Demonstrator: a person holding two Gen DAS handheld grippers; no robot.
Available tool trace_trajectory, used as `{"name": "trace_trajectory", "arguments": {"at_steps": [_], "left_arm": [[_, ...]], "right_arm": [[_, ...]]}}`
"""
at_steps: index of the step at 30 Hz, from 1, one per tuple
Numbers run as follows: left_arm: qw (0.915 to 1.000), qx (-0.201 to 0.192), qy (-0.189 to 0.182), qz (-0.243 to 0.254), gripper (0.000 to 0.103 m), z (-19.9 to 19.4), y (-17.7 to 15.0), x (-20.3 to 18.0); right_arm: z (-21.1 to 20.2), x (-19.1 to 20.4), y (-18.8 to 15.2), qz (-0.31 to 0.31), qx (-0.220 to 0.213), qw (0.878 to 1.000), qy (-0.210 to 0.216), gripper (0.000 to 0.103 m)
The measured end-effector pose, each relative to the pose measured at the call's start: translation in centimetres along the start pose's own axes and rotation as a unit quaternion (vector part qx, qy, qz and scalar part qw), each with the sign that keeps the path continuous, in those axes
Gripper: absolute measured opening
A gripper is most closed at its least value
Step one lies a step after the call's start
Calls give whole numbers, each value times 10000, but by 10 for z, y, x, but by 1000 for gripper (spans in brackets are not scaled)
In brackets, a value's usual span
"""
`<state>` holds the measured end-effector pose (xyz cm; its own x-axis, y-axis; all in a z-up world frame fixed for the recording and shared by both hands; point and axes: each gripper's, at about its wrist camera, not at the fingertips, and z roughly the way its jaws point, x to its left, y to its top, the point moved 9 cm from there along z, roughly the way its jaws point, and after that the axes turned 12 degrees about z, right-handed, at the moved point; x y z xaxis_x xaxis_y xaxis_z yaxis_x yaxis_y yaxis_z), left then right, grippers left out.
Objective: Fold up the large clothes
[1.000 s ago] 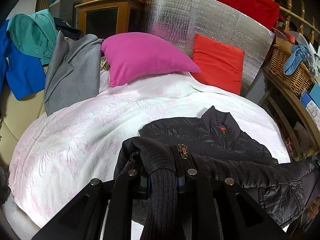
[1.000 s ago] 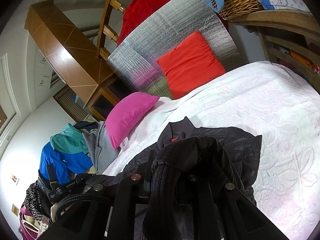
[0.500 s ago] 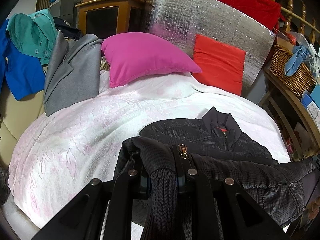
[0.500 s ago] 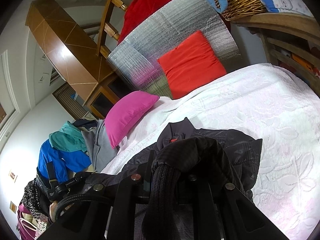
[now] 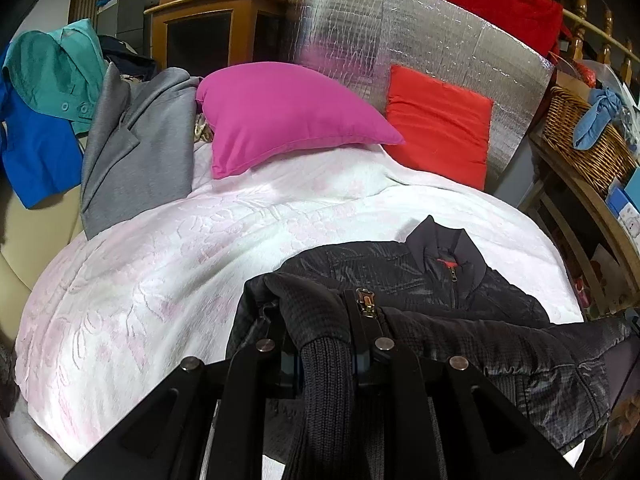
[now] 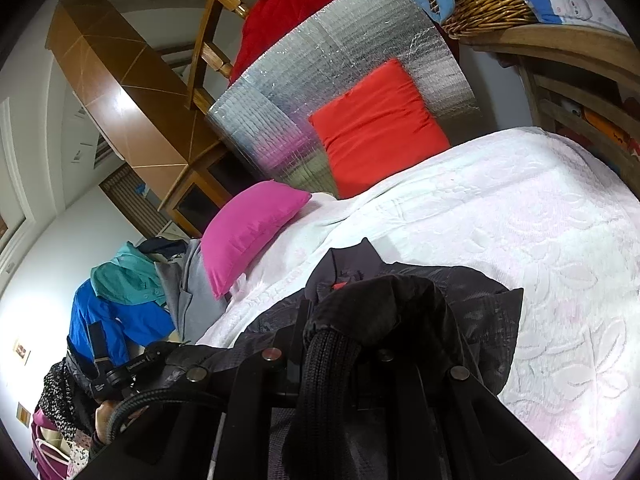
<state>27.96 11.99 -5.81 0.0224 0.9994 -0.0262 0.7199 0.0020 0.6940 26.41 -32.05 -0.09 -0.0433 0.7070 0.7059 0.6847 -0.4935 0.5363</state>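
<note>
A black quilted jacket (image 5: 400, 276) lies on the white bedspread (image 5: 160, 272), collar with a red lining pointing to the pillows. Its ribbed hem is lifted and bunched toward me. My left gripper (image 5: 326, 332) is shut on the hem by the zipper end, cloth draped over the fingers. In the right wrist view the same jacket (image 6: 480, 304) spreads under my right gripper (image 6: 332, 320), which is shut on another bunch of the ribbed hem. The fingertips of both grippers are hidden under fabric. The left gripper's body shows at the lower left of the right wrist view.
A pink pillow (image 5: 288, 116) and a red cushion (image 5: 440, 136) lean on a silver foil panel (image 5: 400, 52) at the bed head. Grey, teal and blue garments (image 5: 136, 148) pile at the left. A wicker basket (image 5: 584, 140) sits on wooden shelves to the right.
</note>
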Motion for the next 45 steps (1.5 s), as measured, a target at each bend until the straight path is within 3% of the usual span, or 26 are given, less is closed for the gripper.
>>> {"name": "trace_trajectory", "arguments": {"at_steps": [45], "left_arm": [[9986, 509, -25, 174, 18, 81, 26, -7]], "right_arm": [[71, -43, 29, 284, 295, 9986, -344, 15]]}}
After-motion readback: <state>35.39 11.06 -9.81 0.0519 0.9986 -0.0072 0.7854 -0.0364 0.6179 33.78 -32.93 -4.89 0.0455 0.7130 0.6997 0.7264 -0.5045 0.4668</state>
